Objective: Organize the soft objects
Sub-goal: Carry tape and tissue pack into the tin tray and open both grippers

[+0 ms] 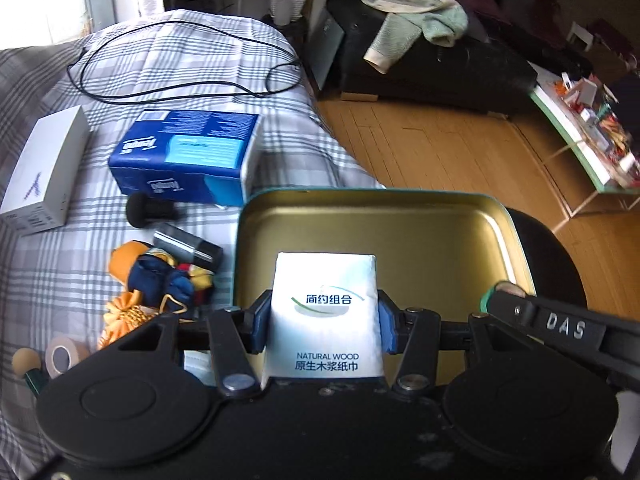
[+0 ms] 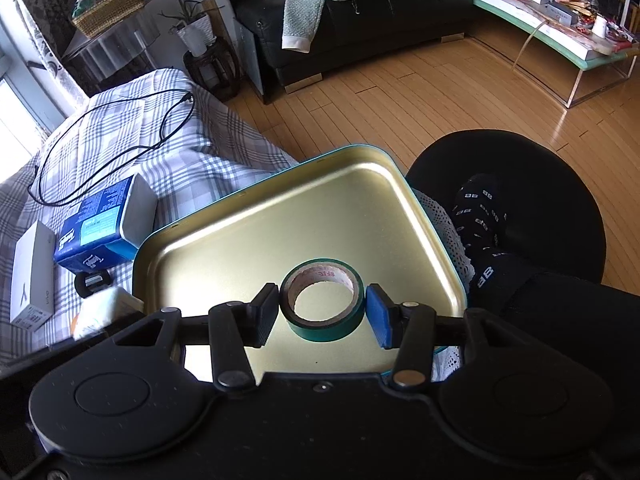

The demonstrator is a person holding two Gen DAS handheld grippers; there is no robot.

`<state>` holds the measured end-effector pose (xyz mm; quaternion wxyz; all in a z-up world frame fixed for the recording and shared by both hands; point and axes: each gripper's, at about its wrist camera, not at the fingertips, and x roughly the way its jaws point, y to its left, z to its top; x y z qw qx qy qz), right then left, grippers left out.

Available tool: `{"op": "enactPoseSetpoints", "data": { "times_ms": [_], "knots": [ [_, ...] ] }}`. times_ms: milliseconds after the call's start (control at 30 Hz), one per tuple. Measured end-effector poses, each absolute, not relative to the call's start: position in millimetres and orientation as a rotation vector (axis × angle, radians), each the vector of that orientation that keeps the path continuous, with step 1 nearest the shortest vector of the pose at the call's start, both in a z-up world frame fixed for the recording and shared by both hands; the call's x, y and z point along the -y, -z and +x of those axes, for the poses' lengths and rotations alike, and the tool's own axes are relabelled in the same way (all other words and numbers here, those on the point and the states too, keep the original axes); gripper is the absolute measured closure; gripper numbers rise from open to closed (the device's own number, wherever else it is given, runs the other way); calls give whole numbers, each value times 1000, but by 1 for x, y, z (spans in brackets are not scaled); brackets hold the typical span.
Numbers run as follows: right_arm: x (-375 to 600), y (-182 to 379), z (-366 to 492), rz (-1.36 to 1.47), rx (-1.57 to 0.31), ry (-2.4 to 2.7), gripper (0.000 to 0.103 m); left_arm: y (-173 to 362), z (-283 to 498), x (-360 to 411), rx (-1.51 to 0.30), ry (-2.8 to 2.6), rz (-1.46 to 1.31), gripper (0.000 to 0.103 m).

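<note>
My left gripper [image 1: 324,320] is shut on a white pocket tissue pack [image 1: 326,276], its blue pads pressing both sides. It holds the pack upright over the near part of a gold tin tray [image 1: 400,224]. In the right wrist view my right gripper [image 2: 322,314] is shut on a green tape roll [image 2: 320,332] over the same tray [image 2: 280,232]. The tray's inside is otherwise bare. The right gripper's finger [image 1: 560,326] with the green tape shows at the right of the left wrist view. The tissue pack [image 2: 104,312] appears blurred at the lower left of the right wrist view.
On the plaid bedspread [image 1: 120,64] left of the tray lie a blue tissue box [image 1: 188,156], a white carton [image 1: 44,168], a black cable [image 1: 180,92], an orange and blue fabric toy [image 1: 160,280], a dark cylinder [image 1: 188,246] and a beige tape roll [image 1: 64,356]. A person's socked foot [image 2: 480,216] rests on a black stool [image 2: 540,184].
</note>
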<state>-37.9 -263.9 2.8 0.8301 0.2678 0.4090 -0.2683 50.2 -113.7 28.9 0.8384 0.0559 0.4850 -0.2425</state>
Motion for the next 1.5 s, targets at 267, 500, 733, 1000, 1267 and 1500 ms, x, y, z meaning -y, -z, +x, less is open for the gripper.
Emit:
{"op": "enactPoseSetpoints", "data": {
  "times_ms": [267,500,733,1000,1267,1500],
  "knots": [
    [266,-2,-38,577,-869,579,55,-8,38,130,-1058,527,171,55],
    [267,-1,-38,574,-871,585,55,-8,44,125,-1059,518,132,55],
    [271,0,-40,611,-866,589,54,-11,48,117,-1034,482,99,25],
    [271,-1,-40,617,-849,592,44,-7,48,119,-1054,478,115,18],
    [270,0,-39,618,-858,588,44,-4,47,120,-1089,463,139,14],
    [269,1,-39,616,-862,589,44,-11,45,115,-1139,440,136,13]
  ]
}}
